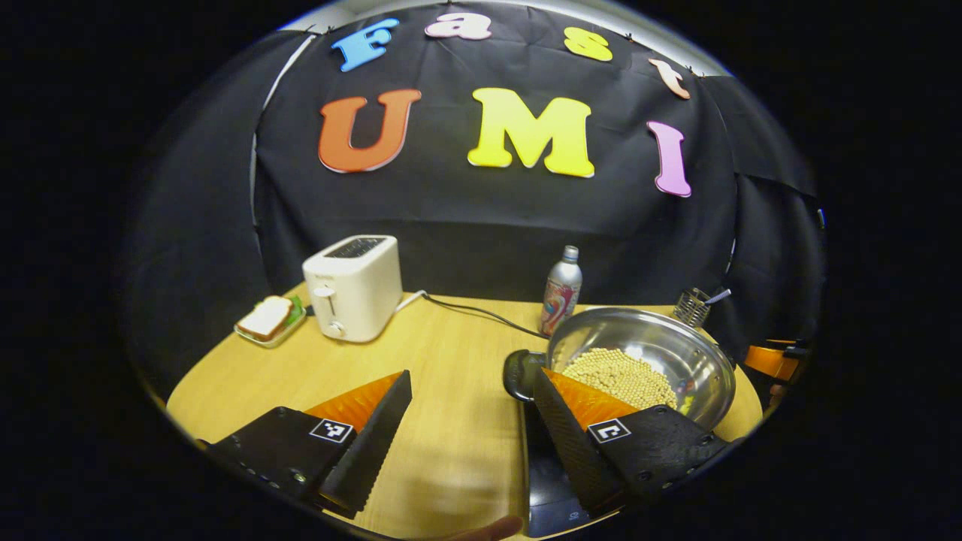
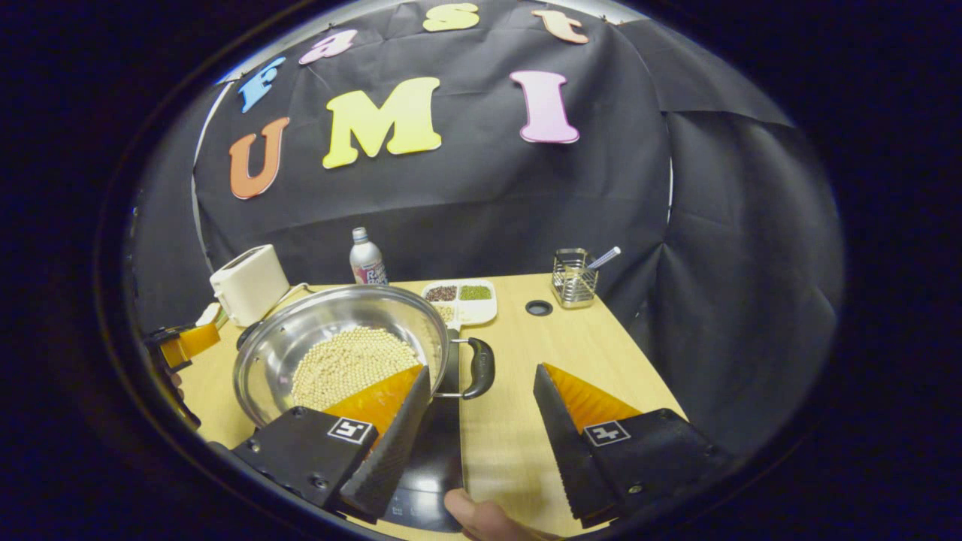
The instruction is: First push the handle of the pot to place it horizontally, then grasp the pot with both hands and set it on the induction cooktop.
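Left tongs (image 1: 472,421) and right tongs (image 2: 481,409) both stand apart, gripping nothing. Between them the steel pot (image 2: 338,338) (holding pale beans) sits on the black induction cooktop (image 2: 432,451), side handle (image 2: 479,367) just beyond the right tongs. Behind on the tabletop (image 1: 443,361): toaster (image 1: 353,285), bottle (image 1: 562,289), divided dish (image 2: 460,297), wire holder (image 2: 575,278).

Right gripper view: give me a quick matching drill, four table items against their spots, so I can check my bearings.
Items:
1. pot
2. toaster
3. wire holder
4. divided dish

Places:
A. far right, by the table's hole
B. just behind the pot
C. far left of the table
D. near centre, soybeans inside

Pairs: 1-D, 2-C, 3-A, 4-B
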Demonstrator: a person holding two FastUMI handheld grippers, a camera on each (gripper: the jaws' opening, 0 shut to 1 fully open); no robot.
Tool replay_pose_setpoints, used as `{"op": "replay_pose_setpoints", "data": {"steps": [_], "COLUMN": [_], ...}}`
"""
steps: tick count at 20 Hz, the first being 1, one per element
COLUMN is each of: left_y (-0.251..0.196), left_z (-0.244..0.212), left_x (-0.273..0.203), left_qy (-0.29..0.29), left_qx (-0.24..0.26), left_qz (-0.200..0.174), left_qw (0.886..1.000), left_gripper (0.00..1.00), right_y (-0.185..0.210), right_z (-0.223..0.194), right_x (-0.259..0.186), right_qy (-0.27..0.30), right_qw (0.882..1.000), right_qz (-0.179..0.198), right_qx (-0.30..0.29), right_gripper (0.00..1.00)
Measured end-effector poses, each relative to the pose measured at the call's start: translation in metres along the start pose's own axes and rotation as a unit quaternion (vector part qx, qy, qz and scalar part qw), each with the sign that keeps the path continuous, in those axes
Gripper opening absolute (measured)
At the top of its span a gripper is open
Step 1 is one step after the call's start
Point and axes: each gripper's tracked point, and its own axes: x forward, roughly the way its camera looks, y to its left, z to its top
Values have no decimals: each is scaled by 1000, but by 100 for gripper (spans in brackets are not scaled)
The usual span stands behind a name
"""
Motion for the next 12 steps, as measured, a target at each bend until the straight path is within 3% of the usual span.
{"op": "replay_pose_setpoints", "data": {"steps": [7,9,12], "left_y": [18,13,18], "left_z": [17,21,28], "left_x": [-70,-92,-122], "left_qy": [-60,-80,-108], "left_qx": [-37,-33,-12], "left_qz": [-5,-20,-15], "left_qw": [997,996,994], "left_gripper": [96,95,95], "right_y": [1,2,3], "right_z": [6,6,9], "right_x": [-73,-97,-134], "right_qy": [-65,-89,-128], "right_qw": [998,996,991], "right_qz": [-7,-13,-27], "right_qx": [4,-1,-12], "right_gripper": [93,93,93]}}
